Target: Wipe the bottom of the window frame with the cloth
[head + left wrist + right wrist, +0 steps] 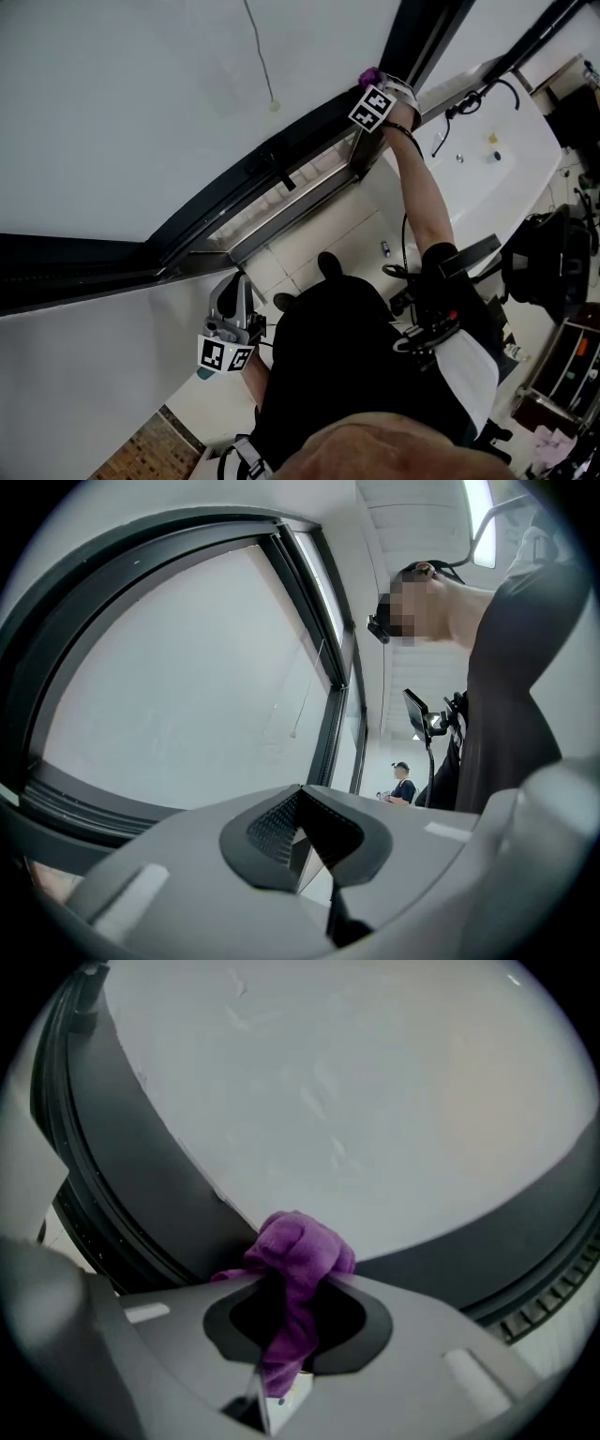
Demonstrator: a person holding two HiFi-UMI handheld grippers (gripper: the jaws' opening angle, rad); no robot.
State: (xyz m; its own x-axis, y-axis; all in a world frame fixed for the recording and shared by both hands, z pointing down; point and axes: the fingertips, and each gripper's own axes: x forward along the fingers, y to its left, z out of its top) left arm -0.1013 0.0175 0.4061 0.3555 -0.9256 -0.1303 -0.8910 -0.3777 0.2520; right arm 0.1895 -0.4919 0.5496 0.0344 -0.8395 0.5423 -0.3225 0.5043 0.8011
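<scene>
Evidently the right gripper [298,1279] clamps the purple cloth [302,1241] at the window frame [169,1194]; hard rubbing may pull its small bunch free. The left gripper [300,803] is closed on nothing.

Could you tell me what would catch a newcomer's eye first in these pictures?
The bright purple cloth stands out, clamped in the right gripper and held up at the dark window frame near the top of the head view. The left gripper hangs low by the person's side, jaws together on nothing.
</scene>
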